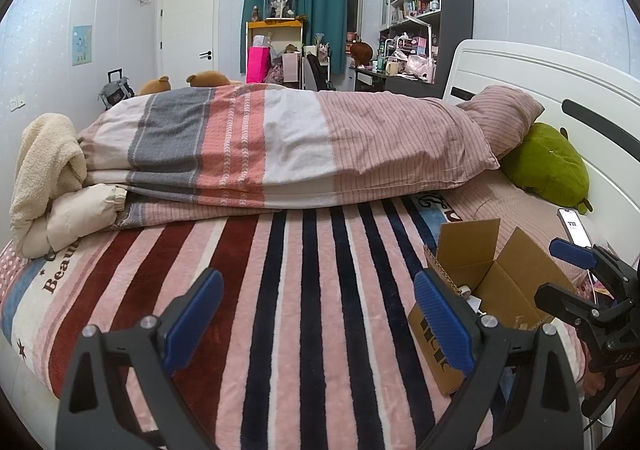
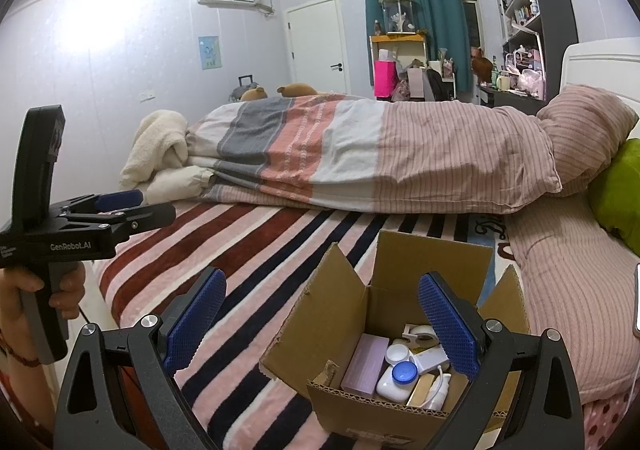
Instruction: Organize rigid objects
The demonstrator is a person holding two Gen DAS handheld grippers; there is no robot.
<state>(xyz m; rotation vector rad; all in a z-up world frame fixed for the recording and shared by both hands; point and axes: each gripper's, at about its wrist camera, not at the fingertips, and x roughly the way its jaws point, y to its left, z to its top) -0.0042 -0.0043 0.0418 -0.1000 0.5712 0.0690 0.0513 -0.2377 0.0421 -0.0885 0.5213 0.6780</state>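
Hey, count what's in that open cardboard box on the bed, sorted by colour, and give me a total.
In the cardboard box, as far as the right wrist view shows:
Lilac: 1, a flat box
White: 4, a tape roll, a contact lens case with one blue cap, a charger block, a small bottle
Tan: 1, a slim box
Total: 6 visible; anything beneath is hidden.

Even indoor light; fisheye-warped edges

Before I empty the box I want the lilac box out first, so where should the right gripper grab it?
Grip the lilac box across its narrow width near the upper end, coming straight down: it leans against the cardboard box's left wall, its other side crowded by the white case.
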